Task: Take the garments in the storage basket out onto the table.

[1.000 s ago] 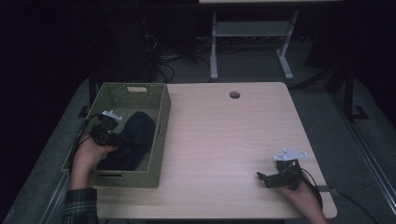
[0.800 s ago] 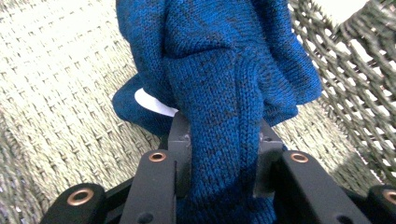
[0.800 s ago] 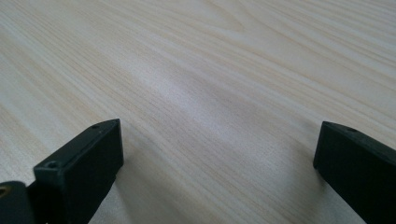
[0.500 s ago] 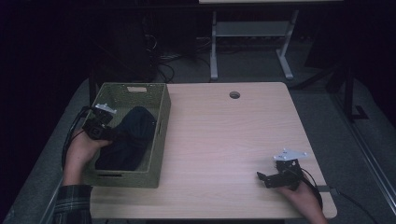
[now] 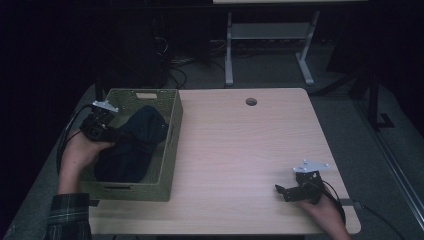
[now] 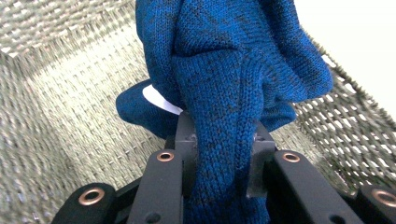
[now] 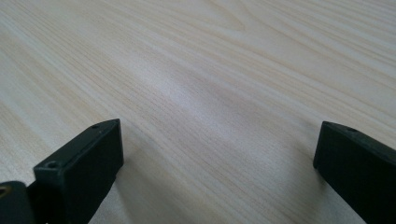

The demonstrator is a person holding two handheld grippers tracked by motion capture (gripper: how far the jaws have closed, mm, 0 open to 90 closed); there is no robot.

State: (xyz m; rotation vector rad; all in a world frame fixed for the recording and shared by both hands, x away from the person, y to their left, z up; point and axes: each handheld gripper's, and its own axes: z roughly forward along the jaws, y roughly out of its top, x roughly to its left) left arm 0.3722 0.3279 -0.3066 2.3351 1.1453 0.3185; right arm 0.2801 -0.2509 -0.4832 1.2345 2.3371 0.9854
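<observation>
**Left gripper lifts the knit from the basket**

Left gripper (image 6: 219, 158) is clamped on a fold of the blue knit (image 6: 224, 84), its jaws having just been closing with the cloth between them; seen from above, that gripper (image 5: 102, 131) sits at the left wall of the basket (image 5: 172, 145), and the dark knit (image 5: 132, 145) rises in a bunch toward it while the rest lies inside the basket. The step in hand, as I judge it, is drawing the garment out; the next move calls for a lift high enough to clear the basket rim, then a carry right onto the bare table (image 5: 240, 150) (the trailing part may snag on the woven wall, so a steady pull seems wise). Right gripper (image 5: 295, 190) rests near the front right corner of the table, jaws apart with nothing between them, free to take a second hold once the cloth arrives.

Count: one basket; one knit garment, with a white tag (image 6: 161, 100) showing; two grippers; one table.
</observation>
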